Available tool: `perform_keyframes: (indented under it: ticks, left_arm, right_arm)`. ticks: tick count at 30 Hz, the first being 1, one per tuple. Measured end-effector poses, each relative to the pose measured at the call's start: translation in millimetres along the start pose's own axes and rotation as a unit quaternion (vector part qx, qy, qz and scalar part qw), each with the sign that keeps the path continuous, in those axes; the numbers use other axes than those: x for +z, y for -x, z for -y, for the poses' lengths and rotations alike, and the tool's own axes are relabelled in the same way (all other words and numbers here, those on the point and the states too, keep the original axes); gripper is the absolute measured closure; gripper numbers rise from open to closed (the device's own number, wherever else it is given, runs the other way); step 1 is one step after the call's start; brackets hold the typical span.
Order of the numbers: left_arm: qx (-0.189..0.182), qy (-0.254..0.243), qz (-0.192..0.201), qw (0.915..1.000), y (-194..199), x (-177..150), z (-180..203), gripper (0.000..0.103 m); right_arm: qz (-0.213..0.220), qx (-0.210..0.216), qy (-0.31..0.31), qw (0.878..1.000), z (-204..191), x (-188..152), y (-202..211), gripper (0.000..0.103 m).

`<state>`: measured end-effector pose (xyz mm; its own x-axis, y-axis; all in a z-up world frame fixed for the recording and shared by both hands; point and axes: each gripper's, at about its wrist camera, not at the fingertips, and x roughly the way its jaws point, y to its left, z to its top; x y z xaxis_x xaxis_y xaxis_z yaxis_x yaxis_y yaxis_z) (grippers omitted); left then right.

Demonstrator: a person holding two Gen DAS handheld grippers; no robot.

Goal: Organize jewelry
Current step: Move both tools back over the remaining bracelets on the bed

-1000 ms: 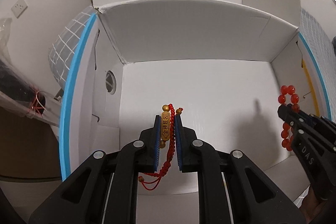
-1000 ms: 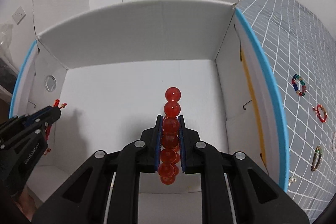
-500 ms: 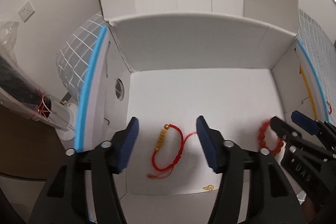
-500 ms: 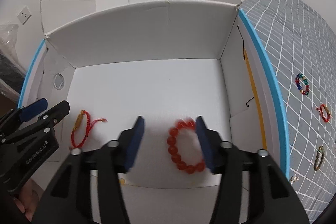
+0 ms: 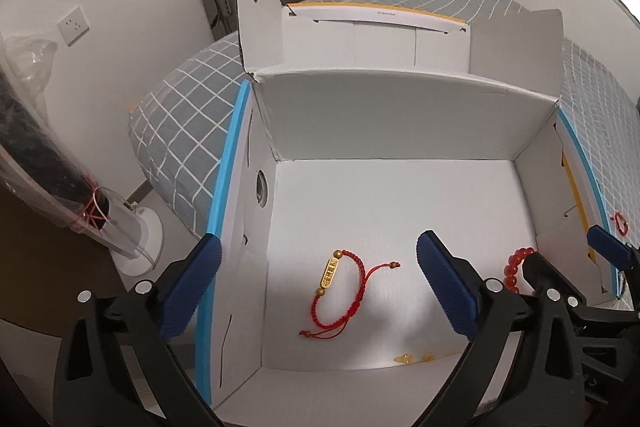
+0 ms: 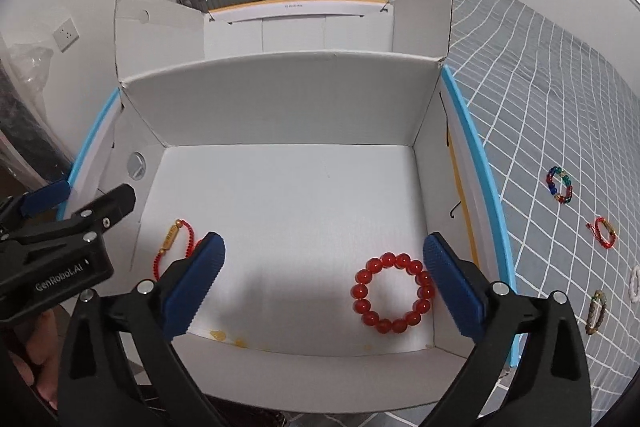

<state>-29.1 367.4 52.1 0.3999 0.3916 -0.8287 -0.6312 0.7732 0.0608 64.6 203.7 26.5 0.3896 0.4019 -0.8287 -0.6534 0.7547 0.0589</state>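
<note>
Left claw (image 5: 318, 291) released above cord bracelet (image 5: 340, 293) on box (image 6: 288, 99) floor, right claw (image 6: 324, 285) released beside bead bracelet (image 6: 392, 293) near box's right wall, more bracelets (image 6: 560, 185) on bed (image 6: 560, 75)

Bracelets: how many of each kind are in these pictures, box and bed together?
Red bead bracelet: 1
Red cord bracelets: 2, in the box and on the bed
Multicolour bead bracelet: 1
White bracelet: 1
Brownish bracelet: 1
Total: 6
</note>
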Motion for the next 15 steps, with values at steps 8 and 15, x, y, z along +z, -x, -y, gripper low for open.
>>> perform_keyframes:
  ticks: [8,15]
  left_arm:
    - [-0.001,0.003,0.022,0.9997,19.7,-2.0,-1.5,0.006]
    - [-0.005,-0.011,0.044,0.9989,42.7,-1.6,14.0,0.006]
  right_arm:
    - [0.022,-0.007,0.005,1.000,3.1,-7.2,21.3,0.008]
    - [0.034,-0.028,0.000,0.999,21.1,-13.0,46.0,0.008]
